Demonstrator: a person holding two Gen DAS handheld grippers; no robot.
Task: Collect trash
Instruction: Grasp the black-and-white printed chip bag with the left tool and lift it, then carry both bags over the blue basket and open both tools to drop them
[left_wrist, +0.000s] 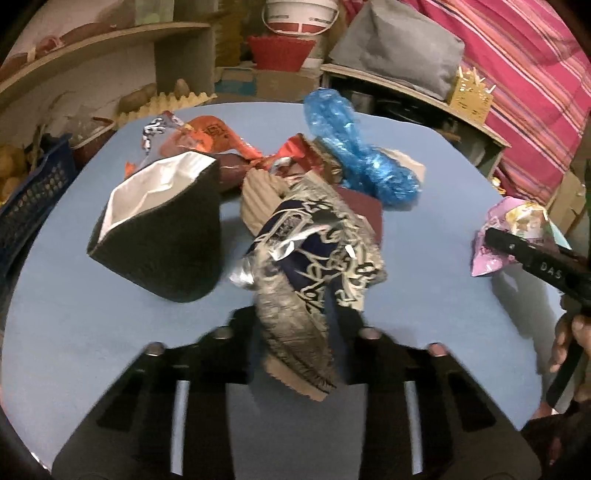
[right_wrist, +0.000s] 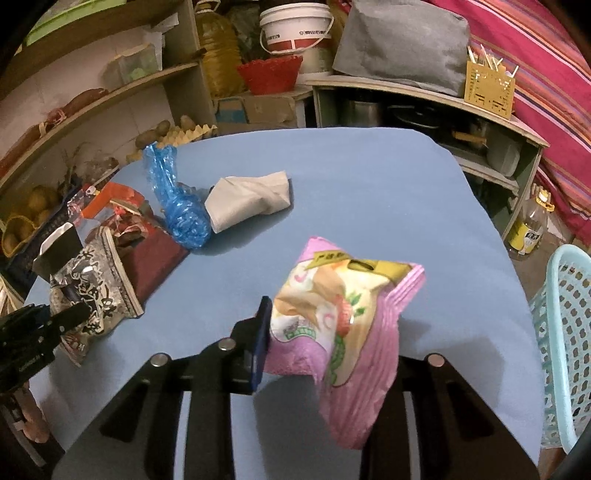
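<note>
Left wrist view: the left gripper (left_wrist: 295, 332) is clenched on a dark blue and silver patterned wrapper (left_wrist: 314, 251), its lower end pinched between the two fingers above the blue table (left_wrist: 92, 314). Beyond it lie a black pouch with a white lining (left_wrist: 162, 229), an orange wrapper (left_wrist: 210, 136), a crumpled blue plastic bag (left_wrist: 362, 158) and a dark red packet (left_wrist: 362, 210), clustered near the table's far side. At the right edge the right gripper (left_wrist: 517, 251) holds a pink snack bag (left_wrist: 517, 229), and part of a hand (left_wrist: 569, 343) shows below it.

Right wrist view: the right gripper (right_wrist: 325, 332) is clamped on the pink snack bag (right_wrist: 343, 321), which hangs clear of the table (right_wrist: 369, 184). A folded beige paper (right_wrist: 251, 199) lies touching the blue plastic bag (right_wrist: 177, 199). A light blue basket (right_wrist: 565, 332) stands just beside the table's right edge. The left gripper (right_wrist: 70, 317) appears at the left with the patterned wrapper (right_wrist: 96, 291).
</note>
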